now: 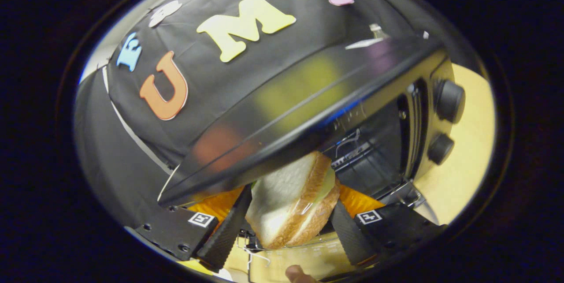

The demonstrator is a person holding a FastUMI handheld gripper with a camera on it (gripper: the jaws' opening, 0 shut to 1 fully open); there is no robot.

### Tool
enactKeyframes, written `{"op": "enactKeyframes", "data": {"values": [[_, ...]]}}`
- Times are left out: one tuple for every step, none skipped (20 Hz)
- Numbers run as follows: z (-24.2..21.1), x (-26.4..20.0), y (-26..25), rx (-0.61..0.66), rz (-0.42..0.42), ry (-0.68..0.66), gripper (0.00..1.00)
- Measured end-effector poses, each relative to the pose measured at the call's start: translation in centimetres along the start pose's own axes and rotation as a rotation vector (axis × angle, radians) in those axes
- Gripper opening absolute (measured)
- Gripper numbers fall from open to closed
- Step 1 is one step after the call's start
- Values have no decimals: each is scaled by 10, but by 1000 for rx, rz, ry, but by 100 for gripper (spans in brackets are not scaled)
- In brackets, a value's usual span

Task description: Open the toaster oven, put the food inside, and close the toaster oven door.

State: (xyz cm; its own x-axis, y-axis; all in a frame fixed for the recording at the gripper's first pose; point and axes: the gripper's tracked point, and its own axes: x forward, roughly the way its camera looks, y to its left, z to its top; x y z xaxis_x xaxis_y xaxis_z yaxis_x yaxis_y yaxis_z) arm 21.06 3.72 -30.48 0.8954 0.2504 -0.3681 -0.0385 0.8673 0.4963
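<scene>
Pale tabletop (471, 150) under oven (396, 111). Gripper (291, 223) fingers clamp sandwich (291, 199), held just before oven mouth, below its top edge. Rack (352, 153) inside, knobs (449, 100) beyond. Risk: tilted sandwich clips oven top, slips from fingers.

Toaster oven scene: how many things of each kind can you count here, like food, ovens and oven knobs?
Sandwiches: 1, the sandwich, held between the fingers of the gripper.
Toaster ovens: 1, the toaster oven, its inside open to view just beyond the sandwich.
Knobs: 2, the upper knob and the lower knob.
Total: 4.
</scene>
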Motion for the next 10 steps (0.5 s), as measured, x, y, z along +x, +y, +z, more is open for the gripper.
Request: {"op": "enactKeyframes", "data": {"values": [[-3,-1,-6,-65,-41,21,100],[-1,-2,-7,-127,-55,24,100],[-1,-3,-5,-193,-64,27,100],[-2,-6,-3,-258,-81,30,100],[-1,-7,-3,-319,-100,33,100],[-1,-7,-1,-376,-109,40,100],[-4,-7,-3,-428,-125,59,100],[-5,-9,-3,-462,-134,67,100],[-3,-10,1,-490,-128,59,100],[-1,-11,0,-511,-137,59,100]]}}
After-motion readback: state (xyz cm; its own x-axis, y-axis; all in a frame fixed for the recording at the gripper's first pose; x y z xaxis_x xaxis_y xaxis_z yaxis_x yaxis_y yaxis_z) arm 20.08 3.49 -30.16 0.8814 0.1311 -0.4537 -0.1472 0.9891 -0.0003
